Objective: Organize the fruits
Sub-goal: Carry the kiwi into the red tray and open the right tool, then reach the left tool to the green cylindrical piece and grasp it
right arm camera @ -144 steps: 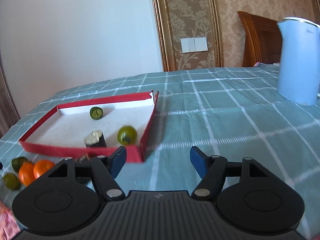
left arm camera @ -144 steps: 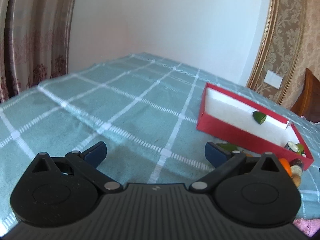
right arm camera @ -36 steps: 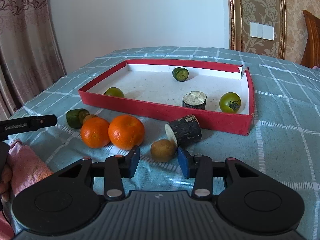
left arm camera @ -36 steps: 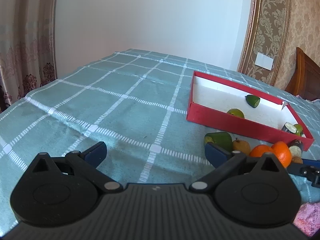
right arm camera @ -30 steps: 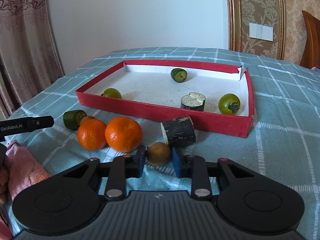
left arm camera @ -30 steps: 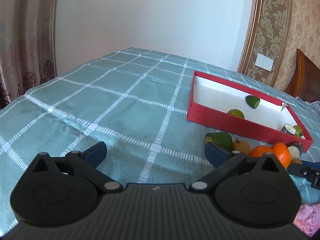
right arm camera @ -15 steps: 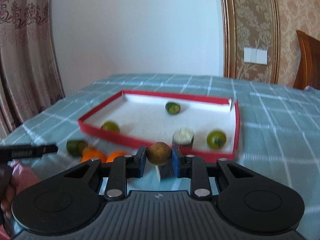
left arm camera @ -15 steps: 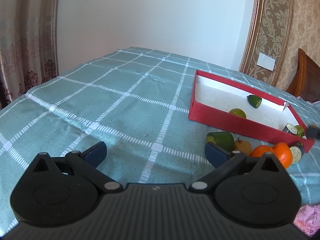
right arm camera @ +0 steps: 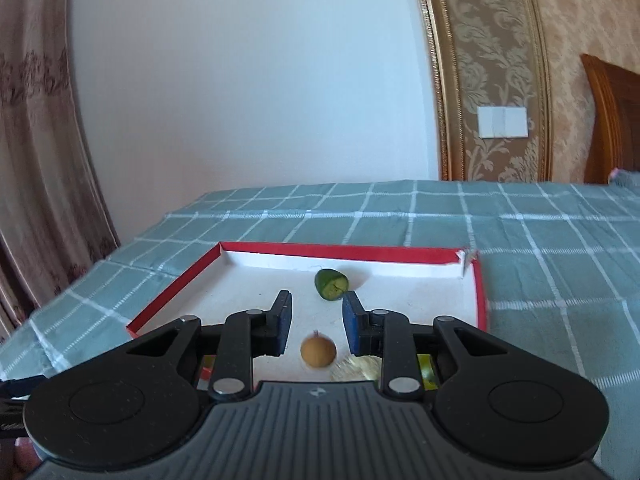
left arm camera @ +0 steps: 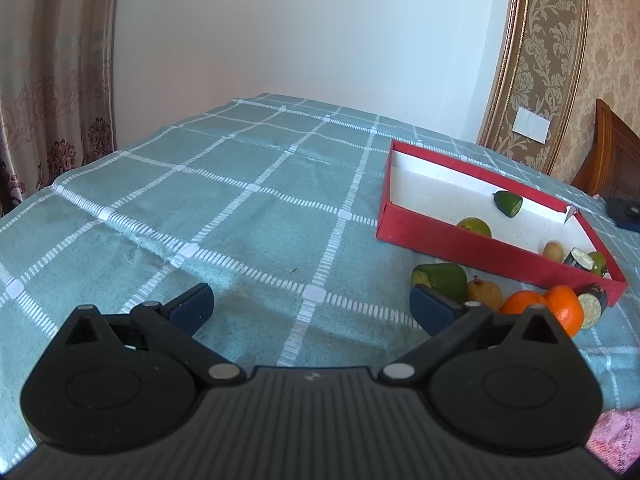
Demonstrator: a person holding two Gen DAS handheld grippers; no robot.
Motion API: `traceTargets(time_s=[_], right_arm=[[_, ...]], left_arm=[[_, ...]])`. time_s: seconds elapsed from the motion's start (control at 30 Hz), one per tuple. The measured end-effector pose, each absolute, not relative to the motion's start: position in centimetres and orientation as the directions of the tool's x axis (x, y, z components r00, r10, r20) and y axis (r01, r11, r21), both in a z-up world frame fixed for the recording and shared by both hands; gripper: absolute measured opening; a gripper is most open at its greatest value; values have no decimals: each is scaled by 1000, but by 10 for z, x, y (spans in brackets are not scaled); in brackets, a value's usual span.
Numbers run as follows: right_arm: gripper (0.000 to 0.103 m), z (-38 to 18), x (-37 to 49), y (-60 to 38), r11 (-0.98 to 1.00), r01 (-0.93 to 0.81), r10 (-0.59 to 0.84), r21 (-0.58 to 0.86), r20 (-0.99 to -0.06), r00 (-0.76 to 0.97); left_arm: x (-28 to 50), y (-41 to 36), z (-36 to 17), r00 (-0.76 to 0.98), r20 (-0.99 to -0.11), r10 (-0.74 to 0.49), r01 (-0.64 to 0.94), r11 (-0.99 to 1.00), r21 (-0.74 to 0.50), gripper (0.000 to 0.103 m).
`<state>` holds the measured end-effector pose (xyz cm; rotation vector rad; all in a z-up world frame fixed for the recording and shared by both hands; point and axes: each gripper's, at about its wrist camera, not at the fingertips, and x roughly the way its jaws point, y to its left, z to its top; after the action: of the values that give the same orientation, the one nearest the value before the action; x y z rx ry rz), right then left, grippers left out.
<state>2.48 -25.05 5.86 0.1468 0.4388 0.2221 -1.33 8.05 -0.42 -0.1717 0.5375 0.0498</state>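
Left wrist view takes in a wide bench [left arm camera: 240, 220] under a teal cloth checked with white lines, which fills most of the room ahead. Toward the right on it sits a shallow red cardboard tray [left arm camera: 460, 236] with a white floor. The left gripper [left arm camera: 310, 304] hangs over bare cloth, its jaws spread wide with nothing between them.

Seen from its own camera, the right gripper [right arm camera: 316, 316] hovers over the tray's near part, its jaws a narrow gap apart and clamped on nothing. Below that gap a small round brown fruit [right arm camera: 318, 353] lies on the tray floor, clear of both pads.

Outside the tray, just beside its near wall, lie a green cut chunk [left arm camera: 440, 280], two round oranges [left arm camera: 564, 312], a dark cylinder with a pale cut face [left arm camera: 592, 304] and a small tan fruit [left arm camera: 485, 294]. Inside it are a green round fruit [left arm camera: 474, 226] by the near wall and a small green cut piece [right arm camera: 331, 284] near the far wall.
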Motion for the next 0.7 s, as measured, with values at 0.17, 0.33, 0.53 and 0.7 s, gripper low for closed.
traceTargets(time_s=[0.17,0.33,0.53,0.7], right_arm=[[27,37,-11,-291,972,-97,179,212,-411,894],[27,8,-37,-321,973,-13,118,232,-447,887],[36,1,-44,-326,960,-12,137,280,-431,892],[53,2,-50,-329,956,-22,144,291,-404,903]], left_arm=[[-14,79,-4,859,-512,13,-98,986,-139,103],[-18,68,0,872,-482,84,-135,988,-72,103],[-23,47,15,890,-446,98,-123,992,-26,103],[-16,29,22,897,-435,78,-88,996,-2,103]])
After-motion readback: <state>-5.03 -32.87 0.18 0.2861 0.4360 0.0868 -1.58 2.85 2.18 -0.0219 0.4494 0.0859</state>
